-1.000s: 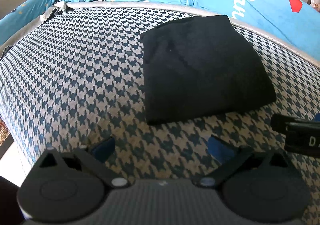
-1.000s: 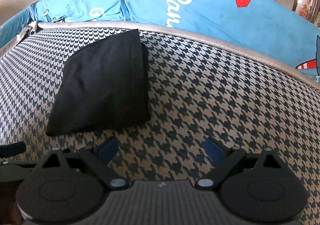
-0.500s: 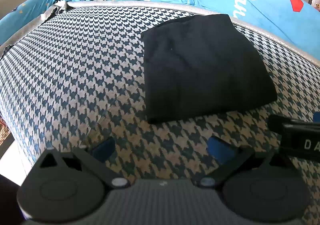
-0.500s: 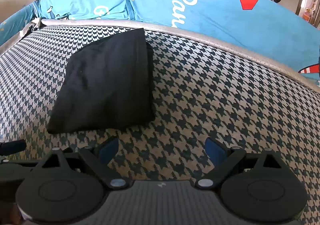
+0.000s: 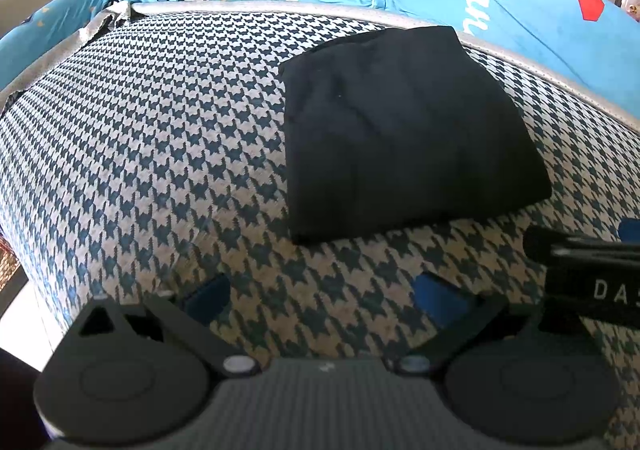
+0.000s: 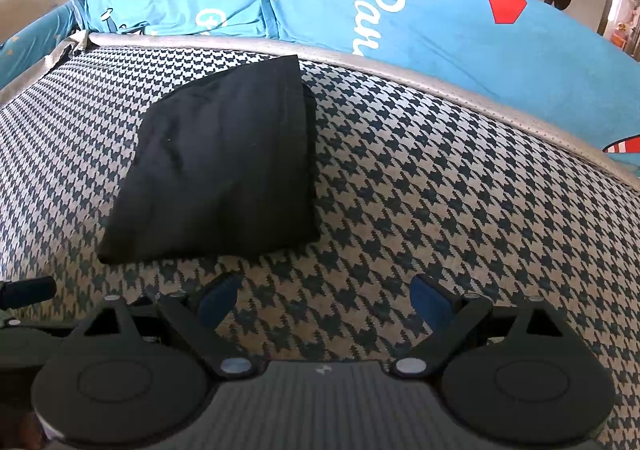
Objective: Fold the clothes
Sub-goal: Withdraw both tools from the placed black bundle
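The left gripper hangs above the houndstooth cushion with its blue-padded jaws spread apart and nothing between them. The folded black garment lies flat on the cushion just ahead of it, slightly to the right. The right gripper is likewise spread wide and empty, with the garment ahead and to its left. A blue printed cover rises beyond the cushion's grey trim.

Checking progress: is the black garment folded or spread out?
Folded: the black garment lies as a compact, thick rectangle on the houndstooth cushion, neither gripper touching it.
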The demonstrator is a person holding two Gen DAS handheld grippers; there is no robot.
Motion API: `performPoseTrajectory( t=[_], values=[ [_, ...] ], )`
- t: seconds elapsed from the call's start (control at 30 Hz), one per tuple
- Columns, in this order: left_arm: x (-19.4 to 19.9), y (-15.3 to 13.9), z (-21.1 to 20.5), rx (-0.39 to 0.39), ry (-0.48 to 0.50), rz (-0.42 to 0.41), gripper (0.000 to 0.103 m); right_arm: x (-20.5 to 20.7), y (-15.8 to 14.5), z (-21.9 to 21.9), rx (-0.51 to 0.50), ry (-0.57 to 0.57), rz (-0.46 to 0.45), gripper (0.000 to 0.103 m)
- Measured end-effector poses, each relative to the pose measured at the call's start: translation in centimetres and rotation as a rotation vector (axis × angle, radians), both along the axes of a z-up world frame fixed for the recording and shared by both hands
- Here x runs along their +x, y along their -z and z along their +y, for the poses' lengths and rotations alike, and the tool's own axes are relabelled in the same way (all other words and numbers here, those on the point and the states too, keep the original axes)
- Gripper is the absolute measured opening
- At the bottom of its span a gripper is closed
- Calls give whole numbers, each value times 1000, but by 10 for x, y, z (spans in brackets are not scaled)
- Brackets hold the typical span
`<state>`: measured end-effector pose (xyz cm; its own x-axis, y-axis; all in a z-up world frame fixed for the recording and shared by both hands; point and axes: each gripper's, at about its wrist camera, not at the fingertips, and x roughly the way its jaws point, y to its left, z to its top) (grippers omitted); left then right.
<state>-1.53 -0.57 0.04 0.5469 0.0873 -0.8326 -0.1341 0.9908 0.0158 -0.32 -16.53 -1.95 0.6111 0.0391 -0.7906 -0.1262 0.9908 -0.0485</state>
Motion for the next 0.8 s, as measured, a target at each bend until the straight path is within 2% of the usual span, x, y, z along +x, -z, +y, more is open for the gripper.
performPoseTrajectory(
  t=[0.8],
  values=[
    [0,1,1,4,-1,14,103,2,4,3,1,-13,4,94]
  ],
)
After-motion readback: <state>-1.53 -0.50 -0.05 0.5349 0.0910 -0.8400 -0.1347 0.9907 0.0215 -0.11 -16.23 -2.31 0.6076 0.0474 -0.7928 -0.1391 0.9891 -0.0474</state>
